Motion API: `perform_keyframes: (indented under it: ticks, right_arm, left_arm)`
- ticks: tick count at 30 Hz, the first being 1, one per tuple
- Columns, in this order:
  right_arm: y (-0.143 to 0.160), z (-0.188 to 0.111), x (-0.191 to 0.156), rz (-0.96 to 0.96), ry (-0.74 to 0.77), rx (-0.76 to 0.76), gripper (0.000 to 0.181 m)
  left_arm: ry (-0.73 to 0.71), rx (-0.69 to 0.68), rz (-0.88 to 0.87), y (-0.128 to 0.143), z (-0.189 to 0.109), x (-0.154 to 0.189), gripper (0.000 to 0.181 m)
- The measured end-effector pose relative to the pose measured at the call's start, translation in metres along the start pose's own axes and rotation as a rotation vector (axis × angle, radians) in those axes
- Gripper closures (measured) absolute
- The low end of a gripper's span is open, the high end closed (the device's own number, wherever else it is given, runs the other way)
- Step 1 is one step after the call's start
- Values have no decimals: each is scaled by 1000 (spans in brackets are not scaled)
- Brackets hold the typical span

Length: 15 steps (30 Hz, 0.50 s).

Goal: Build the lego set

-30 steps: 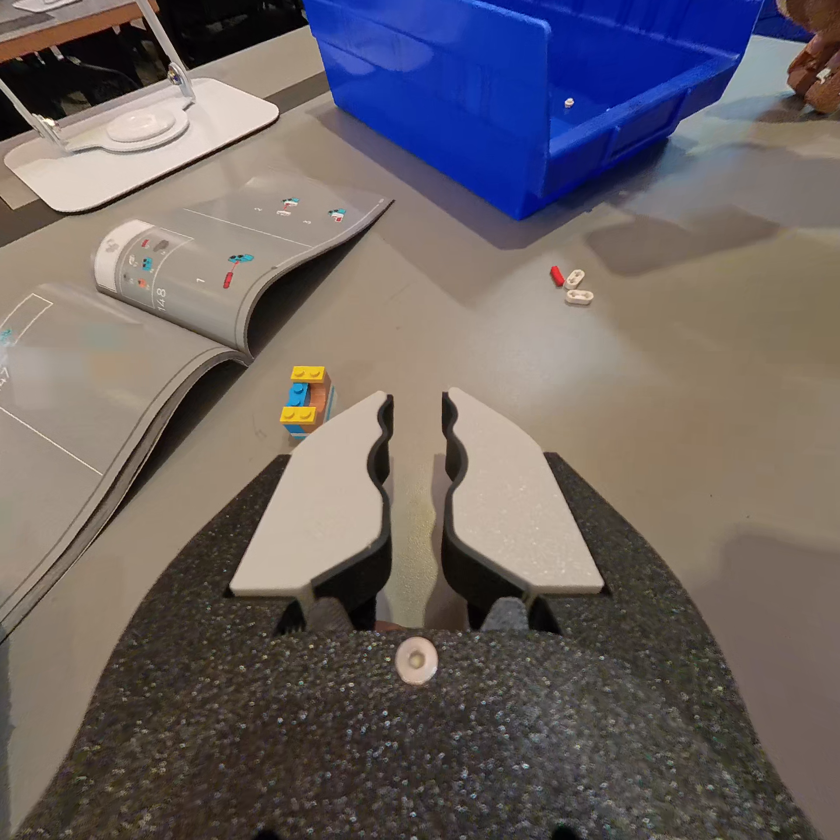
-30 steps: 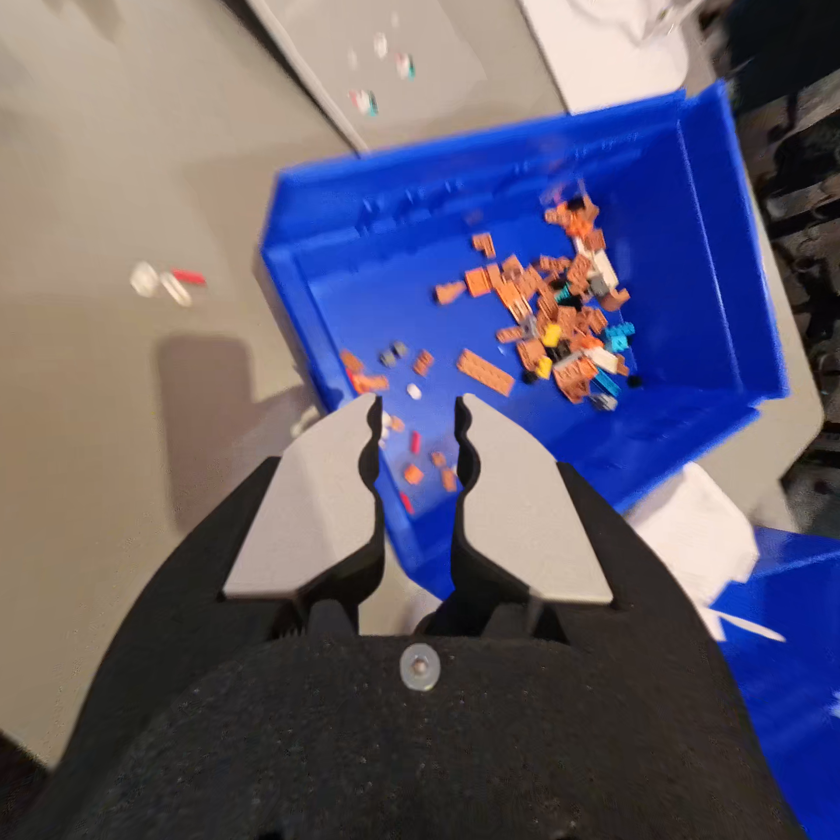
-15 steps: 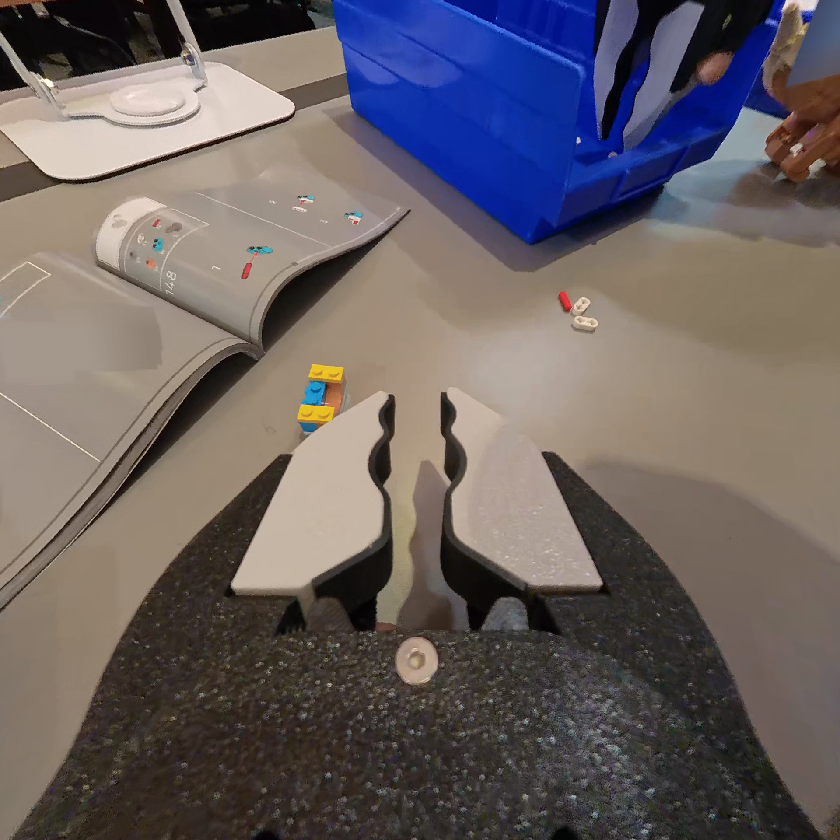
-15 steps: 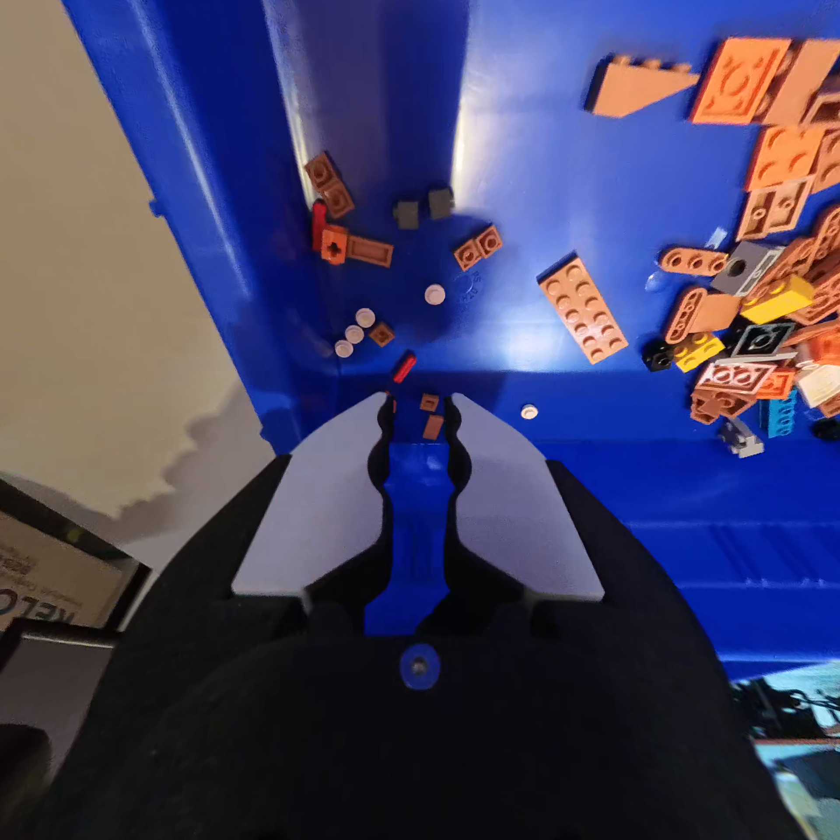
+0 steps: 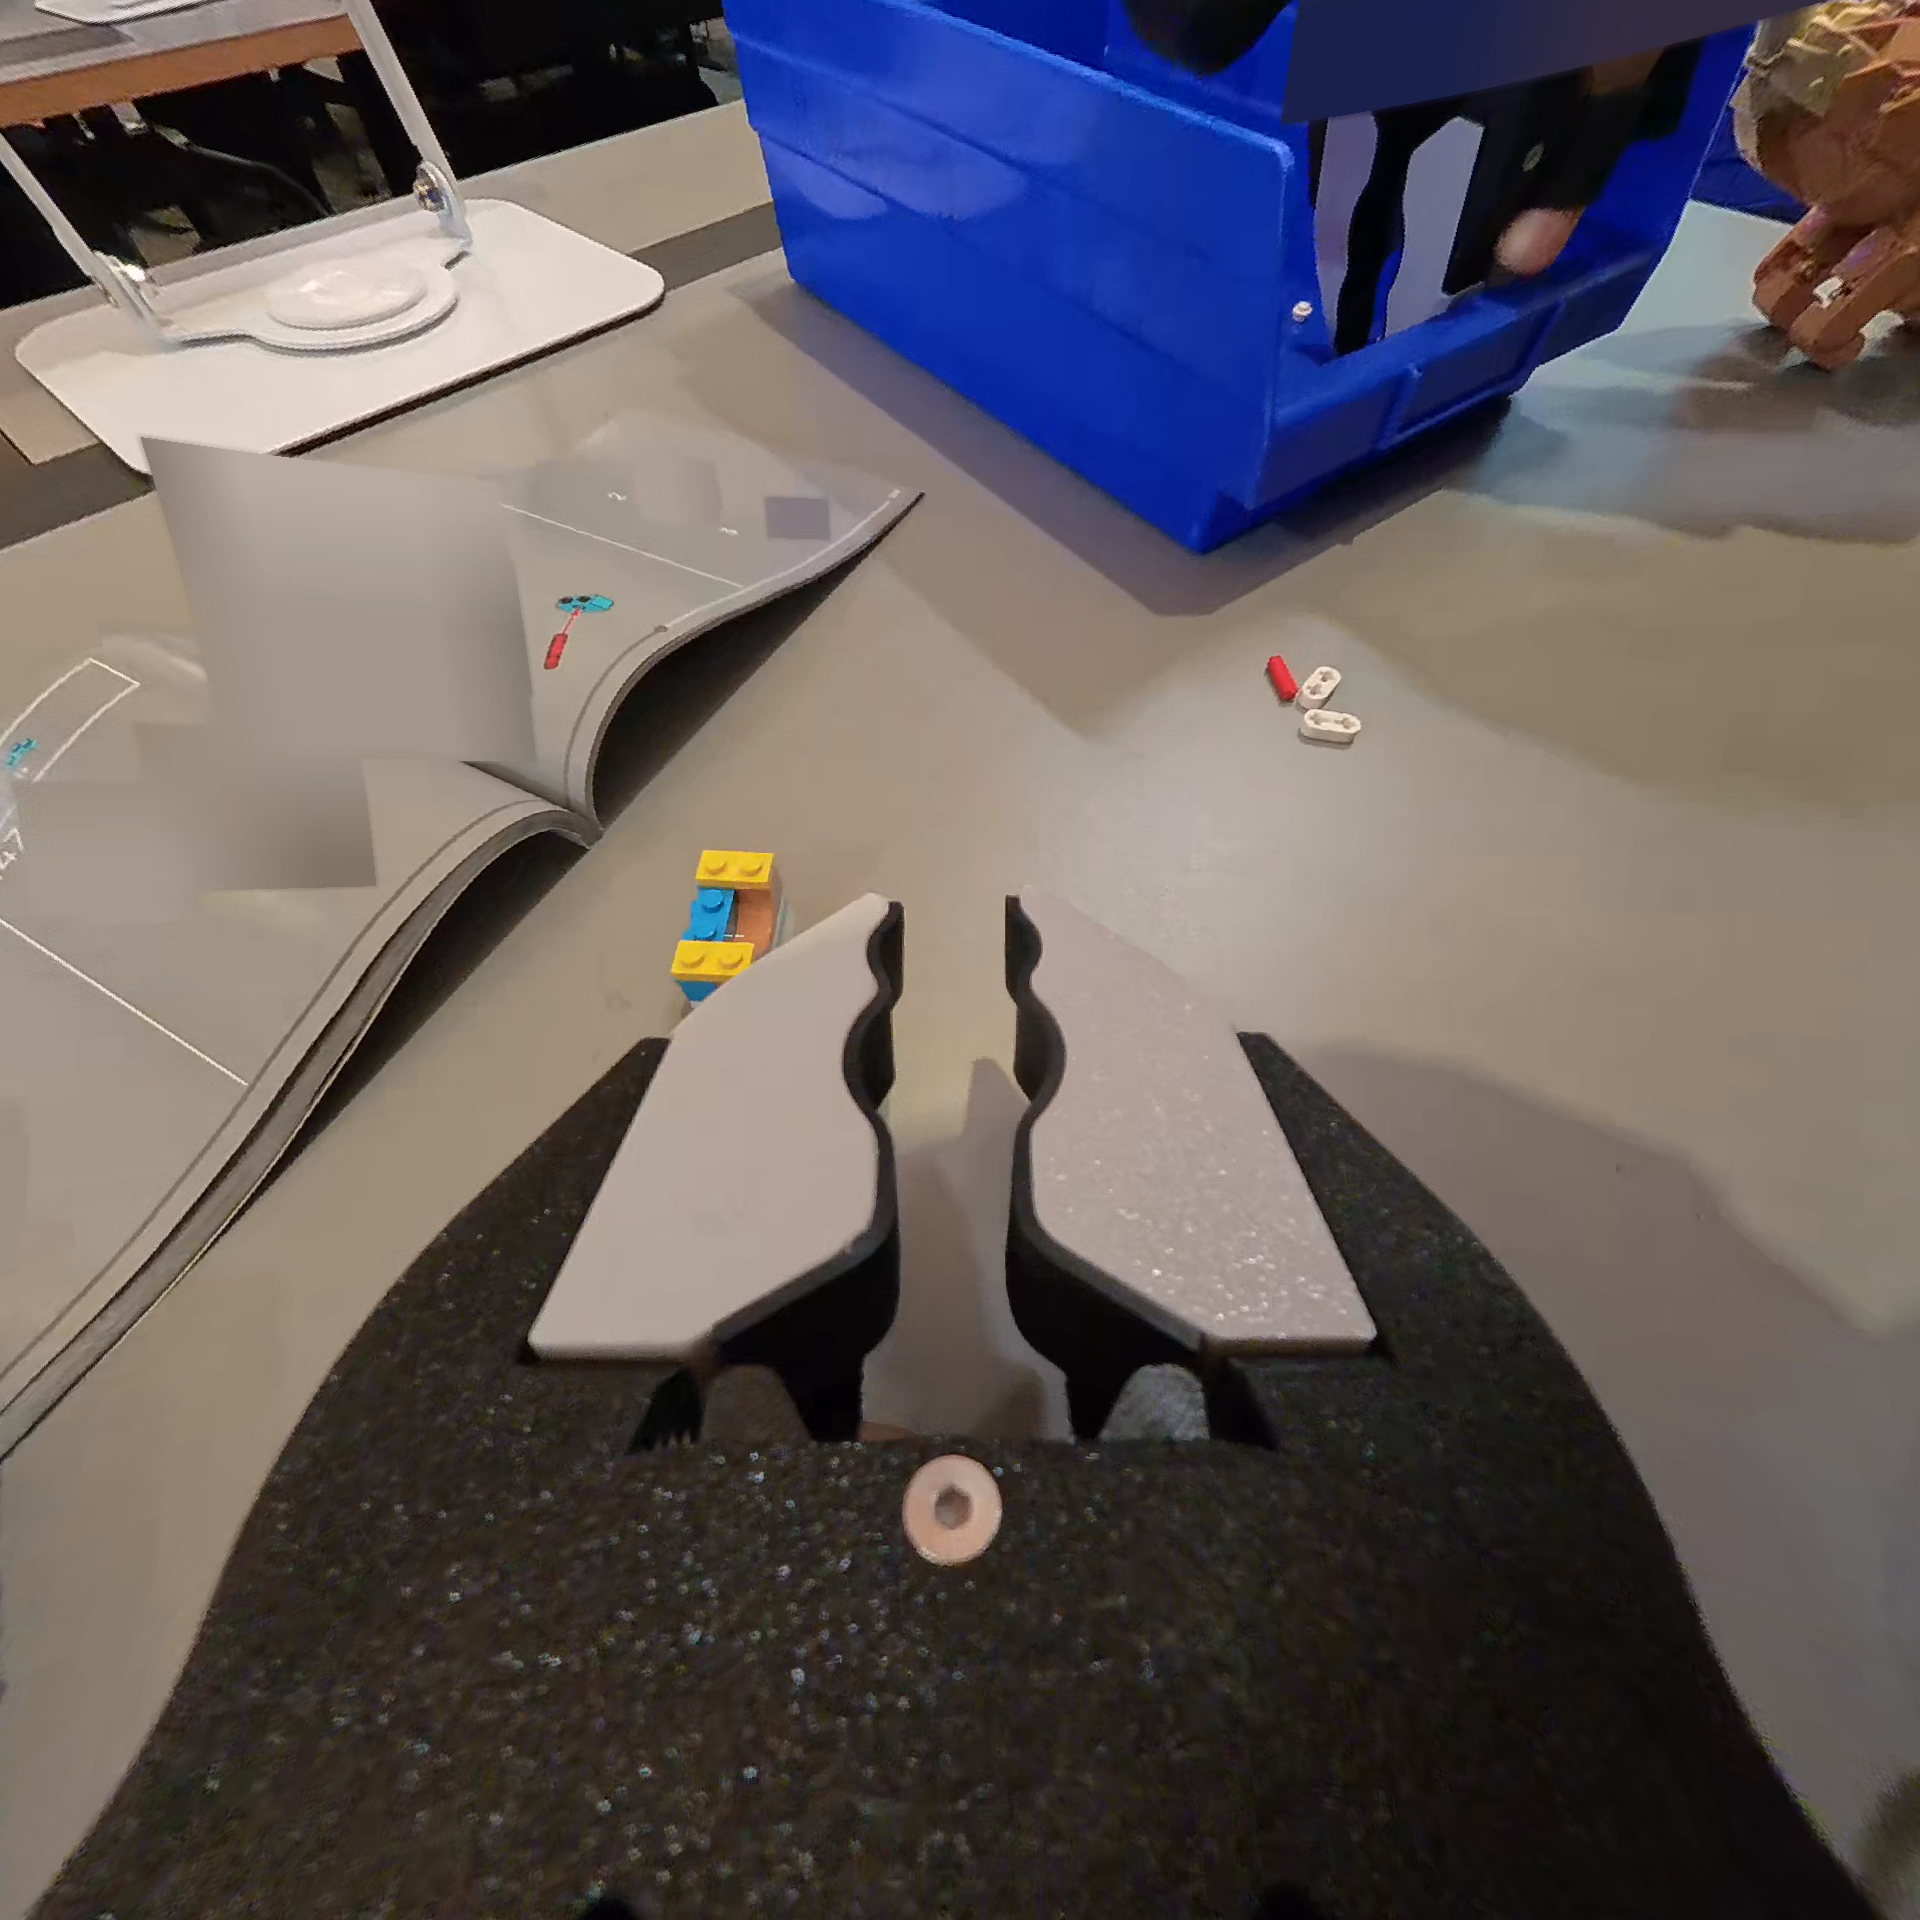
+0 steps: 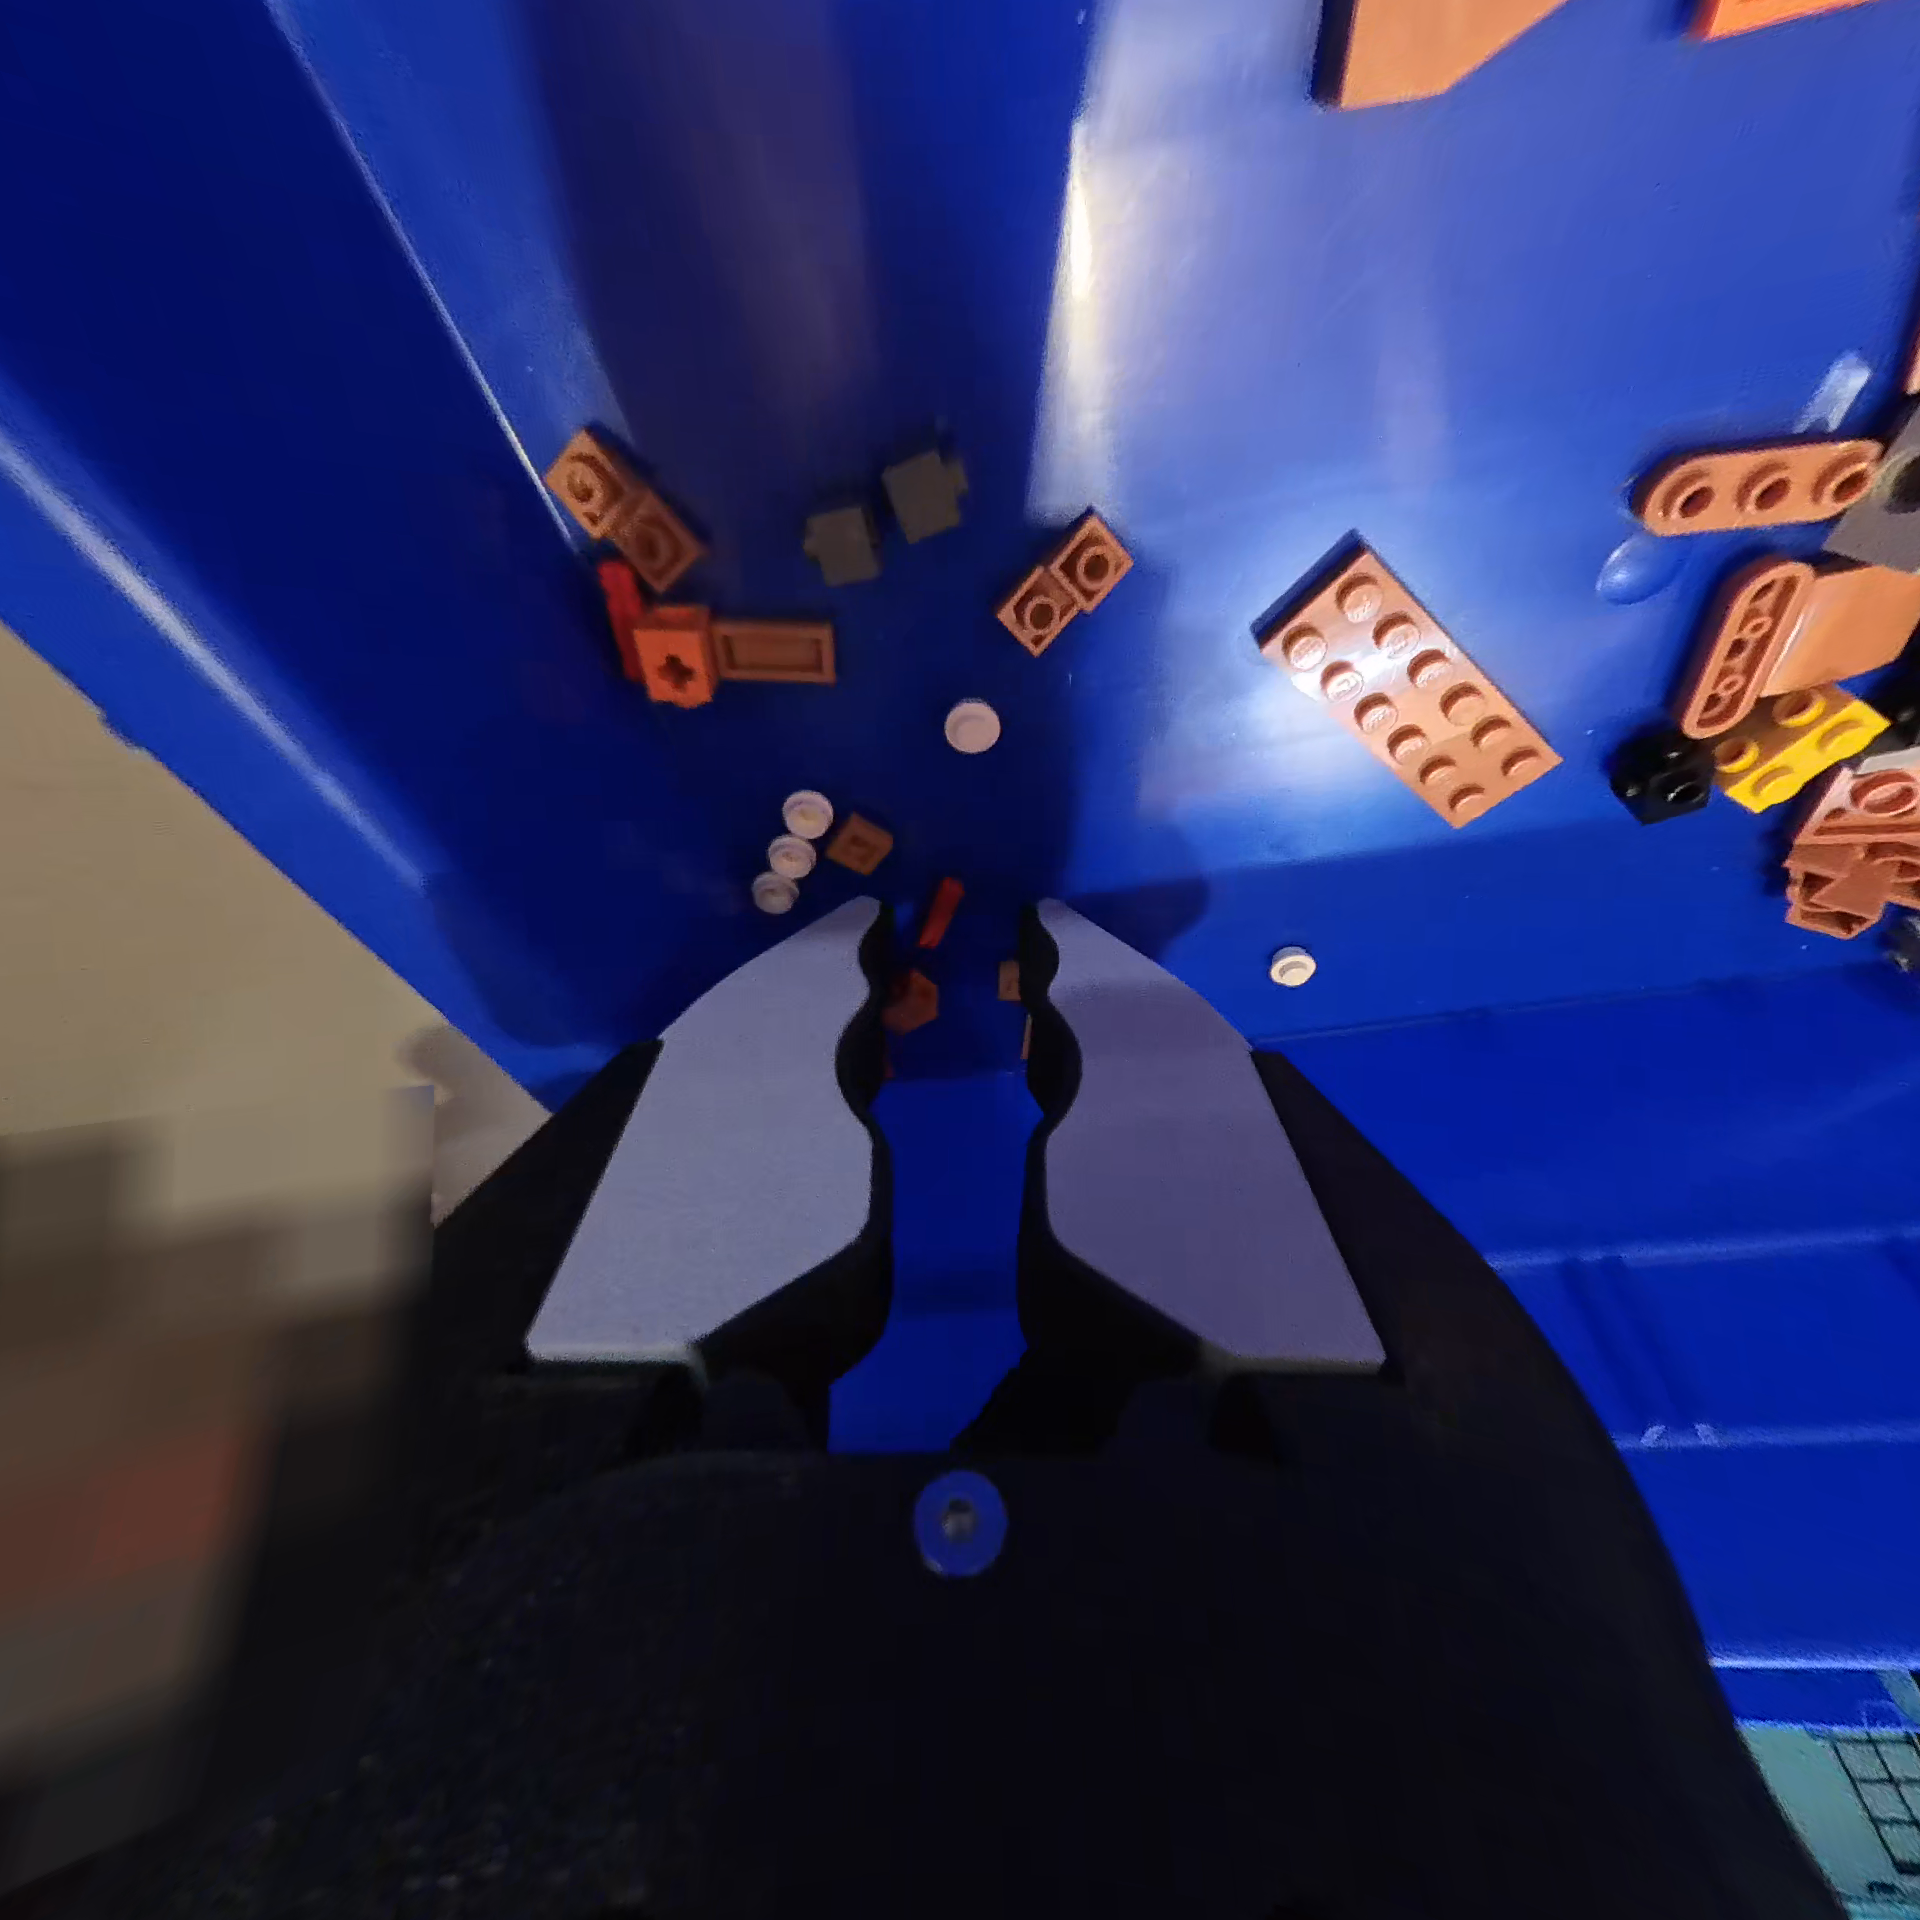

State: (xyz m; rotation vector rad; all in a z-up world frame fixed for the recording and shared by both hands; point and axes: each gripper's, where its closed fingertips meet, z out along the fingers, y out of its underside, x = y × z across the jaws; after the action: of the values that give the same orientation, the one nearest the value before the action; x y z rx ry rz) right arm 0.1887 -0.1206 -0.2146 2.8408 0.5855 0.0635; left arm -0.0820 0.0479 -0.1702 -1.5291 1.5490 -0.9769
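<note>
Judging by the table, I'm early in the build: only 1 small yellow-and-blue assembly (image 5: 730, 921) sits at centre frame, just beside my empty, parted left gripper (image 5: 952, 906). My right gripper (image 6: 954, 912), also parted and empty, has dropped deeper into the blue bin (image 6: 1299, 312) than half a second ago, closing on the red pin (image 6: 940, 912) mid-frame.

On your worktop (image 5: 1455, 1039), the booklet (image 5: 312, 831) lies left, the small build (image 5: 732, 920) just beside it, the bin (image 5: 1039, 260) behind, and three loose pieces (image 5: 1311, 696) lie right.
</note>
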Motion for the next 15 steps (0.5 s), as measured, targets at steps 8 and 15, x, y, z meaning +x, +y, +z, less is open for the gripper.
perform_keyframes:
  ticks: [8,15]
  right_arm:
    - [3,1,-1,10,-22,-11,176]
    - [-5,-8,-3,16,-28,95,176]
  left_arm:
    - [-2,16,-3,-2,-2,-1,163]
    - [-6,18,0,-2,-2,-1,164]
